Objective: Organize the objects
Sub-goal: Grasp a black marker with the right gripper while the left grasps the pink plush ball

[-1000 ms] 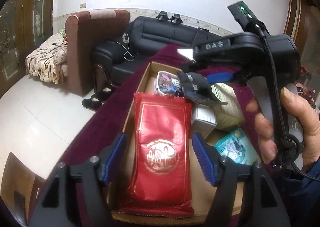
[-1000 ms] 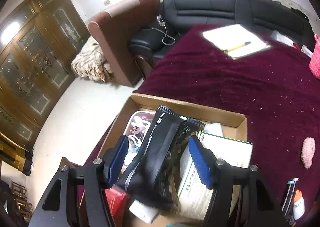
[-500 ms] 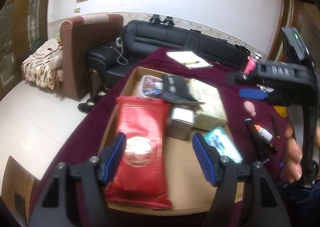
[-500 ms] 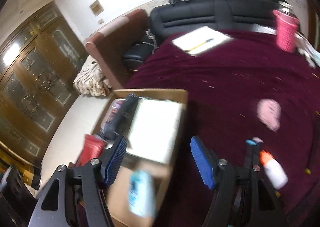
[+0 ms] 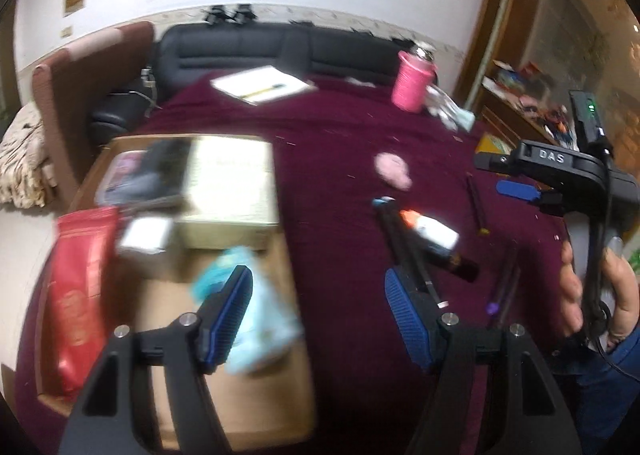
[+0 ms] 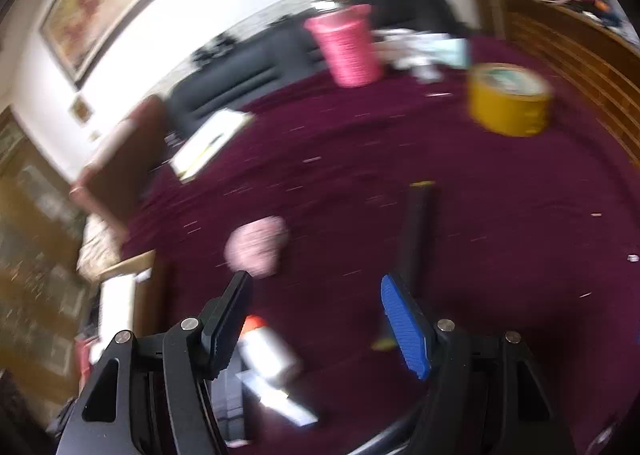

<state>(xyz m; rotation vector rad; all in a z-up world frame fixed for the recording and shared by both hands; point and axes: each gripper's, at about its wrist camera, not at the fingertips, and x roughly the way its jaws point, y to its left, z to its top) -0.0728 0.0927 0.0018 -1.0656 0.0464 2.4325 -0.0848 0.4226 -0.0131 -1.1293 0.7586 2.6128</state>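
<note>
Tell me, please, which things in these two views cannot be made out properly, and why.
- Left wrist view: the print on the red bag is smeared by motion blur.
- Left wrist view: the pale blue packet is blurred and partly behind a gripper finger.
- Right wrist view: the cardboard box is cut off at the left edge.
- Right wrist view: the yellow tin label is blurred.

My right gripper (image 6: 316, 319) swung off the box (image 5: 280, 263) to the cloth (image 6: 500, 215), black packet dropped; my left gripper (image 5: 318, 315) followed rightward.

Maroon tablecloth (image 5: 344, 143), red pouch (image 5: 80, 279), pink cup (image 6: 348, 51), yellow tape roll (image 6: 508, 103)
</note>
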